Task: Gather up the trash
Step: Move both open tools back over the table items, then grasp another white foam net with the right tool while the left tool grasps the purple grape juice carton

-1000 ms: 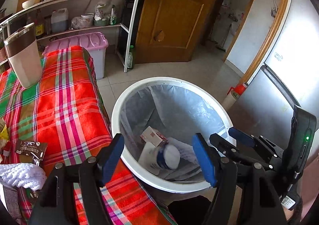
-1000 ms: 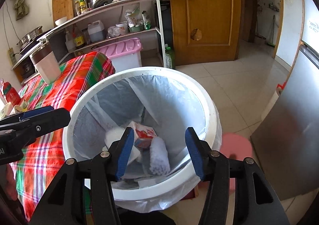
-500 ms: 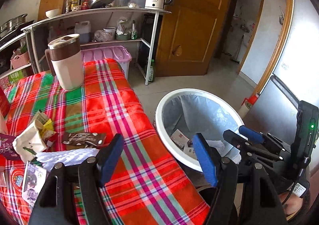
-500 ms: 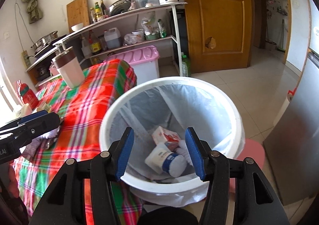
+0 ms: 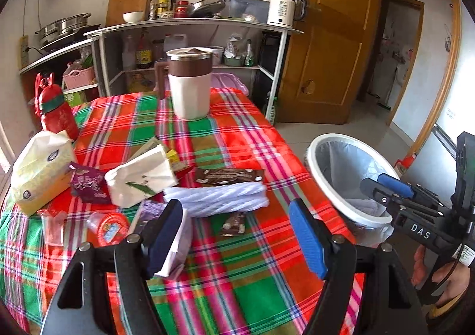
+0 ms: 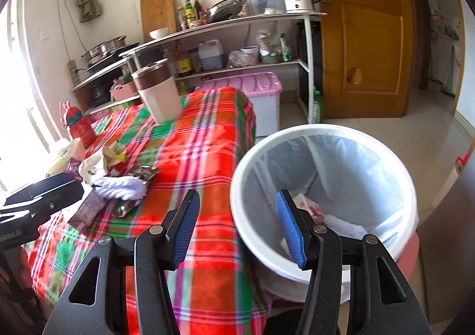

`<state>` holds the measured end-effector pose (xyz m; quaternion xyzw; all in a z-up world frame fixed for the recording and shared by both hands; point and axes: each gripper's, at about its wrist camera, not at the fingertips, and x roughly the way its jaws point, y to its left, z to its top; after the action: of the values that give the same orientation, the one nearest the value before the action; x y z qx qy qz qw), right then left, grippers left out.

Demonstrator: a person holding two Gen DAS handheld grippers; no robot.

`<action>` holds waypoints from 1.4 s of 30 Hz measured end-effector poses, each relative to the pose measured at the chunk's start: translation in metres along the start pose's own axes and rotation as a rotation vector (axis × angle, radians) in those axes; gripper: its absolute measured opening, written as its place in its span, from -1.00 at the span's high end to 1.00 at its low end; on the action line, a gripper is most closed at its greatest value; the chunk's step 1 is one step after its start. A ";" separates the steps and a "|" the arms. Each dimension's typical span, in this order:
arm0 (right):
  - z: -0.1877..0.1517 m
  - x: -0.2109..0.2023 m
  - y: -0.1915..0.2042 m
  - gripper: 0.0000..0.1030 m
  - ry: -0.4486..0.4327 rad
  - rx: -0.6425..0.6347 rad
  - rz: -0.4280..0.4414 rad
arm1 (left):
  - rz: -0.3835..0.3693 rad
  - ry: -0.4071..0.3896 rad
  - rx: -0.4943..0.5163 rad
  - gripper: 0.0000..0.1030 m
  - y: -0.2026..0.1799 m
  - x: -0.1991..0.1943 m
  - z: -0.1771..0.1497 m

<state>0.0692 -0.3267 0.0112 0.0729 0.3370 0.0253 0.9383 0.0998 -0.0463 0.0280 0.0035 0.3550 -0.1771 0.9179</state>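
Observation:
My left gripper (image 5: pixel 237 231) is open and empty above the plaid table (image 5: pixel 243 145), just short of a pile of trash: a rolled white cloth (image 5: pixel 216 197), a brown wrapper (image 5: pixel 228 176), a small dark wrapper (image 5: pixel 234 223), a white paper bag (image 5: pixel 139 182) and a purple packet (image 5: pixel 87 185). My right gripper (image 6: pixel 236 226) is open and empty over the near left rim of the white bin (image 6: pixel 323 186), which holds a small carton (image 6: pixel 310 205) and other rubbish. The bin also shows in the left wrist view (image 5: pixel 350 180).
A brown-and-white jug (image 5: pixel 190 82) stands at the table's far end. A red bottle (image 5: pixel 56 110) and a tissue pack (image 5: pixel 38 168) sit at the left. A cluttered shelf rack (image 5: pixel 193 29), a pink storage box (image 6: pixel 252 97) and a wooden door (image 6: pixel 365 35) lie behind.
My left gripper has swung left from over the bin to over the table's trash pile. My right gripper has pulled back and left toward the bin's near rim. Both stay open.

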 end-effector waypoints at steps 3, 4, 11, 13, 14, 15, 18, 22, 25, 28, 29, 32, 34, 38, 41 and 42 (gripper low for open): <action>0.001 0.006 0.014 -0.06 0.008 -0.024 0.027 | 0.024 0.005 -0.030 -0.49 0.022 -0.004 -0.008; 0.001 0.008 0.018 -0.06 0.011 -0.028 0.037 | 0.033 0.007 -0.035 -0.49 0.028 -0.005 -0.011; 0.003 0.025 0.047 -0.20 0.034 -0.071 0.098 | 0.058 0.033 -0.095 -0.52 0.065 -0.005 -0.026; 0.004 0.032 0.057 -0.21 0.043 -0.092 0.109 | 0.049 0.047 -0.100 -0.53 0.070 -0.003 -0.029; 0.005 0.035 0.061 -0.22 0.046 -0.104 0.116 | 0.043 0.055 -0.097 -0.54 0.072 -0.001 -0.031; 0.006 0.038 0.066 -0.22 0.047 -0.119 0.128 | 0.043 0.062 -0.096 -0.54 0.073 0.001 -0.032; 0.009 0.044 0.081 -0.23 0.040 -0.175 0.158 | 0.023 0.078 -0.092 -0.55 0.074 0.007 -0.034; 0.009 0.054 0.099 -0.23 0.044 -0.262 0.190 | 0.002 0.103 -0.088 -0.56 0.076 0.017 -0.035; 0.010 0.060 0.109 -0.23 0.042 -0.333 0.208 | -0.007 0.119 -0.089 -0.56 0.078 0.024 -0.034; 0.010 0.069 0.120 -0.23 0.055 -0.403 0.237 | -0.009 0.147 -0.098 -0.56 0.081 0.032 -0.035; 0.010 0.072 0.123 -0.23 0.067 -0.418 0.247 | -0.007 0.149 -0.096 -0.56 0.081 0.032 -0.036; 0.008 0.082 0.129 -0.23 0.100 -0.444 0.274 | 0.001 0.152 -0.113 -0.56 0.087 0.034 -0.037; 0.007 0.087 0.132 -0.23 0.120 -0.462 0.284 | 0.006 0.160 -0.120 -0.56 0.090 0.036 -0.037; 0.006 0.093 0.138 -0.23 0.130 -0.481 0.292 | -0.014 0.150 -0.108 -0.56 0.090 0.036 -0.035; 0.006 0.097 0.141 -0.23 0.131 -0.500 0.282 | -0.007 0.151 -0.106 -0.56 0.091 0.039 -0.031; 0.007 0.099 0.142 -0.23 0.134 -0.502 0.283 | -0.006 0.149 -0.106 -0.56 0.092 0.039 -0.030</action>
<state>0.1502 -0.1775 -0.0238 -0.1172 0.3679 0.2431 0.8898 0.1372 0.0309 -0.0314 -0.0331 0.4313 -0.1603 0.8873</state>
